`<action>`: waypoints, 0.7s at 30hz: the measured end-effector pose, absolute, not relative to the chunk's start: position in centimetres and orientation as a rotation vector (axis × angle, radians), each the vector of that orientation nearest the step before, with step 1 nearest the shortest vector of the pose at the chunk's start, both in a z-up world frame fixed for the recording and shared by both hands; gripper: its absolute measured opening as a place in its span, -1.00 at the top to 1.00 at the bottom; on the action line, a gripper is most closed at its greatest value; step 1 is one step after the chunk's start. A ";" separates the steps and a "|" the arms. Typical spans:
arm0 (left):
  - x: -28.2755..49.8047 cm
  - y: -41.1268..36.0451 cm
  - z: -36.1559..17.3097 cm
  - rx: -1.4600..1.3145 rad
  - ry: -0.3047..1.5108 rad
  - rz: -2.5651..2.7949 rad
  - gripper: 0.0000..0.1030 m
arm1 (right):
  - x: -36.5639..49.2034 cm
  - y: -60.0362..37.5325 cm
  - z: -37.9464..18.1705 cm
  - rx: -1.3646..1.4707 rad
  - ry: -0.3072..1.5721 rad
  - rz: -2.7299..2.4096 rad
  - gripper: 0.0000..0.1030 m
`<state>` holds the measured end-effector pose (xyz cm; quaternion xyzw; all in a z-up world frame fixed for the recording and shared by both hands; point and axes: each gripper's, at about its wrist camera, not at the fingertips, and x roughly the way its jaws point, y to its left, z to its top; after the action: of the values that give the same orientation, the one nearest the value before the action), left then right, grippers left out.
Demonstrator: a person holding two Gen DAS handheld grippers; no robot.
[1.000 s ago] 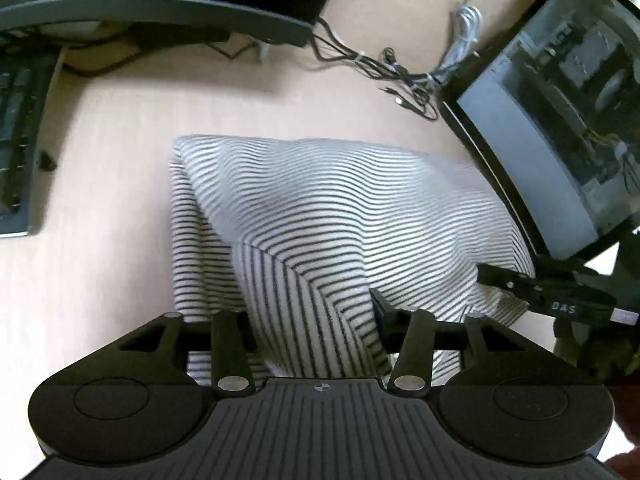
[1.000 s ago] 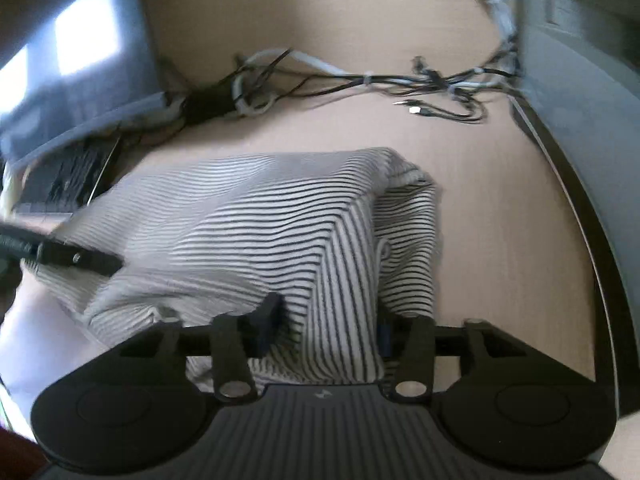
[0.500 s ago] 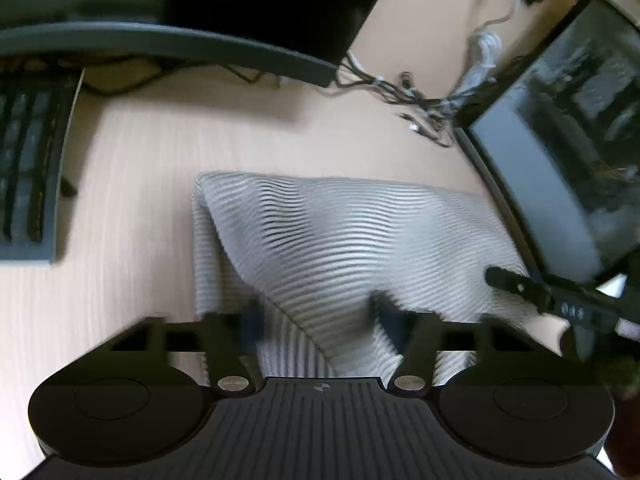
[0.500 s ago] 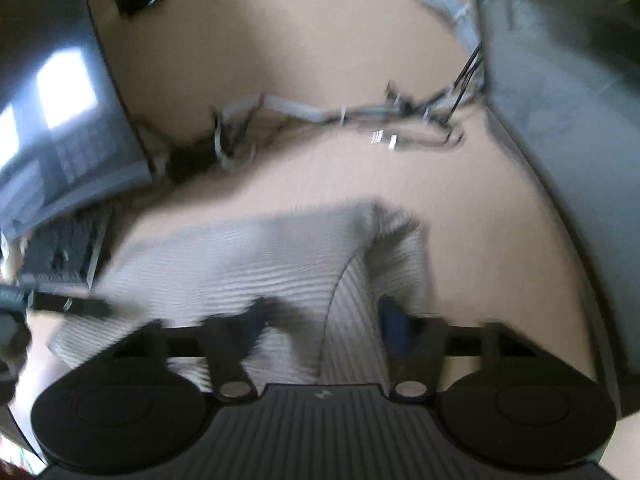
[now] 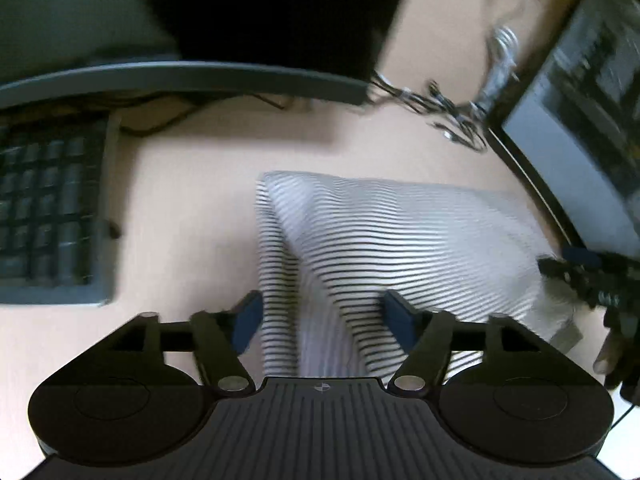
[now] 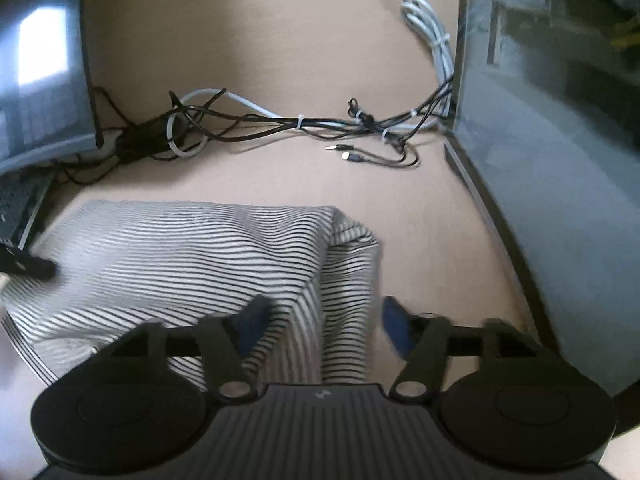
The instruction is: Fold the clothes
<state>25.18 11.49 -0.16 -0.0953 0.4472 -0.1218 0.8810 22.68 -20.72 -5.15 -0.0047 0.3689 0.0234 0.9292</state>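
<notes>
both hand-held grippers gape over the striped garment [image 5: 400, 240], unlabelled.

A pale wooden worktop [image 6: 280, 40] holds tangled cables [image 6: 304, 124], a dark keyboard [image 5: 44, 208] and two monitors, left [image 6: 40, 60] and right [image 6: 552, 160].

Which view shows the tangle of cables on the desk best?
The right wrist view: the cables lie sharp and almost whole across the desk. The left wrist view catches only a small, blurred clump near the monitor's corner.
</notes>
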 end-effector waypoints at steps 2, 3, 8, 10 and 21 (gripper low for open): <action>25.0 12.0 1.2 -0.217 0.898 -0.244 -0.43 | 22.5 -20.8 -4.3 -0.016 0.734 0.052 -0.88; 24.9 12.2 1.9 -0.229 0.881 -0.244 -0.43 | 22.5 -20.8 -3.8 -0.004 0.716 0.064 -0.93; 25.2 10.0 3.5 -0.325 0.852 -0.373 -0.72 | 23.5 -19.9 -1.6 0.095 0.615 0.170 -1.00; 25.4 8.2 2.0 -0.330 0.902 -0.401 -0.82 | 24.6 -19.0 -1.8 0.130 0.622 0.222 -1.00; 26.0 3.6 -2.0 -0.336 0.928 -0.286 -1.00 | 26.5 -19.7 -6.7 0.299 0.745 0.281 -1.00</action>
<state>26.03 3.58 -1.95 -0.1609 0.4440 -0.1366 0.8708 26.50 -19.67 -6.66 0.1448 0.3614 0.1362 0.9110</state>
